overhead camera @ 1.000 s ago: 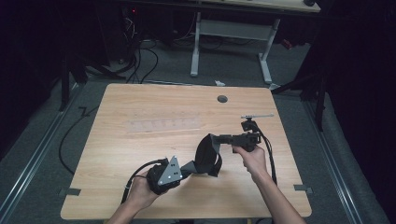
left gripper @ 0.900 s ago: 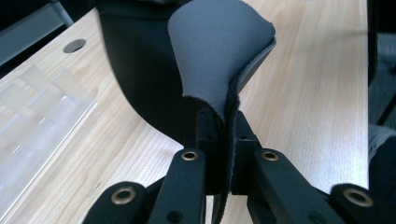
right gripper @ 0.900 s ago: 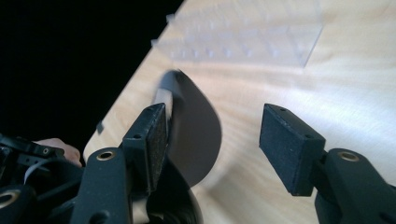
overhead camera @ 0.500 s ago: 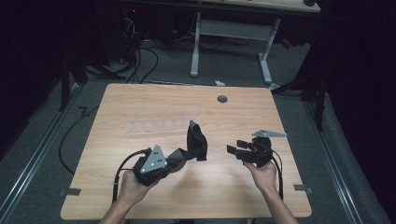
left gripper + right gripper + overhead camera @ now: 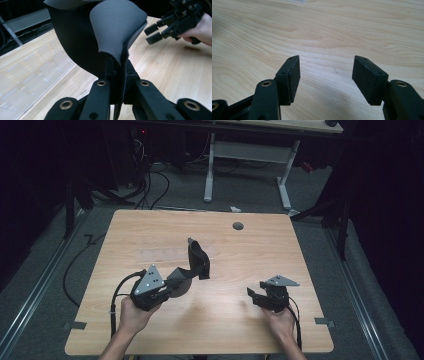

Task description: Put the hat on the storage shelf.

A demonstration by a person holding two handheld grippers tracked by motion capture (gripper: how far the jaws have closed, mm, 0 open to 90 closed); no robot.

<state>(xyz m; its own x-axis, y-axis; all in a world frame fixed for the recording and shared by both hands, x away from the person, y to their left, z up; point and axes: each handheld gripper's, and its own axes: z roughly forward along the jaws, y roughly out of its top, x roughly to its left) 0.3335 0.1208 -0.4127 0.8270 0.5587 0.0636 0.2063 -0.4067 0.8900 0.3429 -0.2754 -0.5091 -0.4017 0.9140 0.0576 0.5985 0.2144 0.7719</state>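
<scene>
A dark, floppy pad of soft fabric (image 5: 117,32) stands up from the left gripper (image 5: 117,72), its lower edge pinched between the narrow jaws, likely to keep it off the wooden table (image 5: 260,250). The right gripper (image 5: 325,80) hovers well apart, jaws wide and holding nothing, probably ready to take it.

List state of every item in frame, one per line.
Left gripper: shut on the black flexible sheet, jaws pinching its edge.
Black flexible sheet with grey fabric-like underside: held up off the table, curled.
Right gripper: open, jaws apart, holding nothing.
Light wooden table: flat, small dark round spot near far edge.
</scene>
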